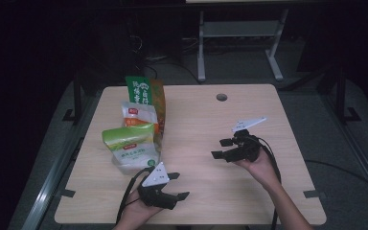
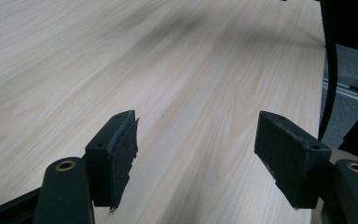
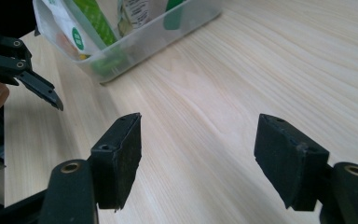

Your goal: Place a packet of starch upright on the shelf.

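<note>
Several food bags point(image 1: 136, 127) stand upright in a clear plastic bin point(image 1: 139, 163) on the left half of the wooden table point(image 1: 196, 120); green, white and orange packs show. The bin point(image 3: 158, 35) and its bags also appear at the top of the right gripper view. My left gripper point(image 1: 178, 186) hovers near the table's front edge, just right of the bin, open and empty point(image 2: 196, 158). My right gripper point(image 1: 222, 148) is held over the table's right half, pointing left toward the bin, jaws wide apart with only bare wood between them point(image 3: 198, 158). The left gripper's jaw tip point(image 3: 37, 86) shows at that view's left.
A round cable hole point(image 1: 222, 97) lies near the table's far edge. A white metal frame point(image 1: 239, 43) stands on the dark floor behind the table. Black cables trail from both grippers toward the person. Bare wood spreads between the bin and the right gripper.
</note>
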The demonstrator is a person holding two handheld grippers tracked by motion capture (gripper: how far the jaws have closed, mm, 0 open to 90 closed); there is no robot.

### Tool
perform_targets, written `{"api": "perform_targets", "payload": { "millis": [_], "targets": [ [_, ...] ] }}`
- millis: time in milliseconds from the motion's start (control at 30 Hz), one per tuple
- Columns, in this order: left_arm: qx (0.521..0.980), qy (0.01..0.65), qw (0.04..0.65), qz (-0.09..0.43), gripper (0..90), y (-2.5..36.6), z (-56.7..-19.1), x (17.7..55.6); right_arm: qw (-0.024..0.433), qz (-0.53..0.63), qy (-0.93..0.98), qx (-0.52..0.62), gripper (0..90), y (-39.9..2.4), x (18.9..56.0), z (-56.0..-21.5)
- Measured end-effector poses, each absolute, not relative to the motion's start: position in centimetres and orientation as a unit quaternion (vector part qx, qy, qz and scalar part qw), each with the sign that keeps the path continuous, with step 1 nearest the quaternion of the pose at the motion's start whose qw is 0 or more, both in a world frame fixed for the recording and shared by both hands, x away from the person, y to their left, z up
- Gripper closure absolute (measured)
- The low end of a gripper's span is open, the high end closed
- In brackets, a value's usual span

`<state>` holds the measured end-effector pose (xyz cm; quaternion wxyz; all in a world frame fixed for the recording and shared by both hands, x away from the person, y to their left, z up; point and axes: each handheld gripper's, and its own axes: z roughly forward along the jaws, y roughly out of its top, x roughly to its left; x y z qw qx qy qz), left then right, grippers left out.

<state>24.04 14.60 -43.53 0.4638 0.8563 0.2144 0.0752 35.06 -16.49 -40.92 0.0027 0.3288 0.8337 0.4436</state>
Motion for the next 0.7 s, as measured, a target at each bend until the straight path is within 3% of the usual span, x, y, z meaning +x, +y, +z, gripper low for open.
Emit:
{"api": "perform_targets", "payload": {
  "millis": [700],
  "targets": [
    [0.861,0.209,0.459,0.073,29.7,14.5,-43.7,24.2,0.011,0.445,0.818,0.364,30.1,-20.4,33.1,-42.5]
  ]
}}
